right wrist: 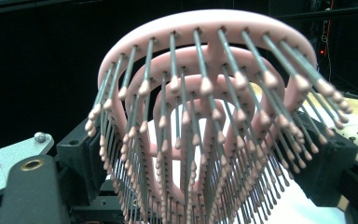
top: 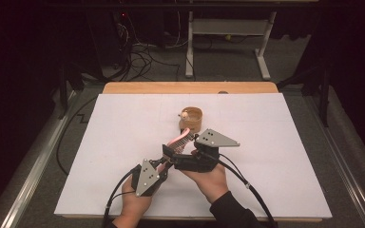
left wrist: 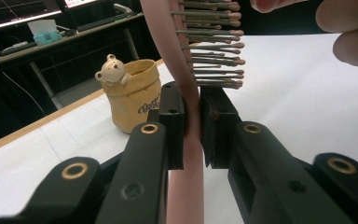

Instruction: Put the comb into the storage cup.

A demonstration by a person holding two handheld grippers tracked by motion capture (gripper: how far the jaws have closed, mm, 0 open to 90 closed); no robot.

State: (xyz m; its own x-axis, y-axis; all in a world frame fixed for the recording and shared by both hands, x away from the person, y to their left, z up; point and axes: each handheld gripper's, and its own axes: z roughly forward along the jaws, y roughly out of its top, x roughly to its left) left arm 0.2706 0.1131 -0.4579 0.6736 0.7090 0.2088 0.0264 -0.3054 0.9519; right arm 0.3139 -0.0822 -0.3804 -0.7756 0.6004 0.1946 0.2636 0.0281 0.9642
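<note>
A pink hairbrush (top: 179,137) with metal pink-tipped bristles hangs above the white table between both grippers. My left gripper (top: 164,164) is shut on its handle; in the left gripper view the two black pads pinch the pink stem (left wrist: 192,123), and the bristles (left wrist: 214,46) point right. My right gripper (top: 173,152) comes from the right and is shut on the brush head (right wrist: 209,60), with one jaw at each side of the bristle field (right wrist: 205,158). A tan cup with a small bear (top: 191,118) stands upright just beyond the brush.
The white board (top: 123,142) covers a wooden table (top: 190,87). The cup (left wrist: 135,98) is the one thing standing on it. Beyond the far edge are floor cables (top: 138,57) and a white desk frame (top: 228,42). Dark surroundings at both sides.
</note>
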